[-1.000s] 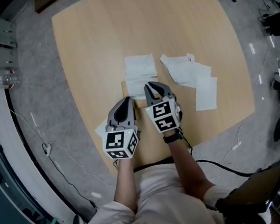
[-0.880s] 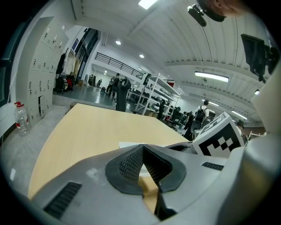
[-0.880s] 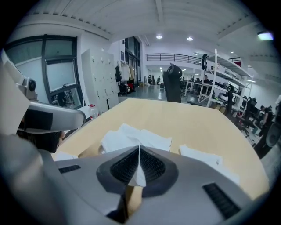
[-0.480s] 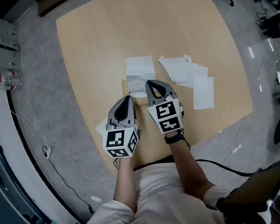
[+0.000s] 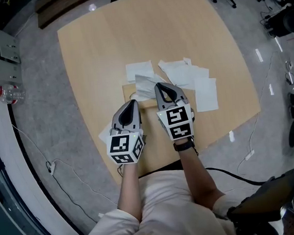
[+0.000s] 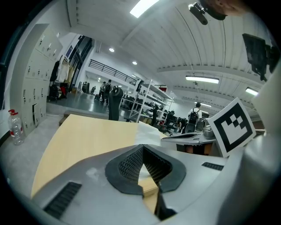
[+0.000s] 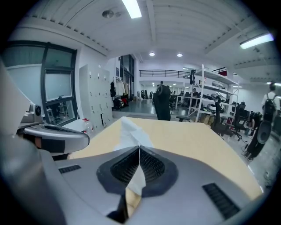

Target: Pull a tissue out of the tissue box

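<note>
One tissue pinched in right tongs; left tongs closed, empty, at 7 o'clock of tissue box. Risk: unpinned box lifts, or tissue tears.

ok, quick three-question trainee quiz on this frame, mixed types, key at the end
1. True or false: the right gripper is shut on a tissue.
2. The tissue box stands: A) on the floor, B) on the table, C) on a chair.
3. Fill in: the fingers of the left gripper are ____ (apart / together).

Key: 1 true; 2 B; 3 together.
</note>
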`<control>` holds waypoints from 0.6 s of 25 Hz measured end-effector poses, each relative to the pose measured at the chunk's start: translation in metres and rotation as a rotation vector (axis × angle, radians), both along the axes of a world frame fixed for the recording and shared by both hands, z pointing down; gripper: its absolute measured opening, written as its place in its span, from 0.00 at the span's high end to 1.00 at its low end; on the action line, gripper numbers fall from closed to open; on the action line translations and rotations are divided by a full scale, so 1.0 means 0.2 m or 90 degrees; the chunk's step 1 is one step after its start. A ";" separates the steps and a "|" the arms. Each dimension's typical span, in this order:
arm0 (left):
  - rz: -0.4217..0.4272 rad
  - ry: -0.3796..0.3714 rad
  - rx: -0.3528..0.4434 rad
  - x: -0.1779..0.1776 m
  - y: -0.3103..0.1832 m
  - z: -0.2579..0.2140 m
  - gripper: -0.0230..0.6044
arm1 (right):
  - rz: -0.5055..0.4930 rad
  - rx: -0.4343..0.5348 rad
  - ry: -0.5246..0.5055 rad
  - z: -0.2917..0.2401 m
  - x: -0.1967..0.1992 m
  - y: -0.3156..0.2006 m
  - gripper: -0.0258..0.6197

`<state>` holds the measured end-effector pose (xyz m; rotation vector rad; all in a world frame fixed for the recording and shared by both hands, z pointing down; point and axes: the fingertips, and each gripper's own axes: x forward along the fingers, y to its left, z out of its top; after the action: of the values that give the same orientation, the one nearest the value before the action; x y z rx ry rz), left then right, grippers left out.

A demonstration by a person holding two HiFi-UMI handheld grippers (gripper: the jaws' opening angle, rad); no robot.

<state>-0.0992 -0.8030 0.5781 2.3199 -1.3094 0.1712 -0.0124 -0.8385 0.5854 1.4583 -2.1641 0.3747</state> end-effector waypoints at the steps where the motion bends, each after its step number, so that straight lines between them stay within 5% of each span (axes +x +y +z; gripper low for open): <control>1: 0.006 0.000 0.003 0.02 0.01 -0.01 0.96 | 0.007 0.002 0.001 -0.01 0.02 0.01 0.95; 15: 0.040 0.000 0.073 0.11 0.06 -0.25 0.96 | 0.059 0.075 -0.021 -0.24 0.17 0.11 0.95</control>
<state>-0.0771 -0.7910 0.5287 2.4593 -1.2769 0.1186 0.0211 -0.8164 0.5372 1.6322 -2.1829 0.3101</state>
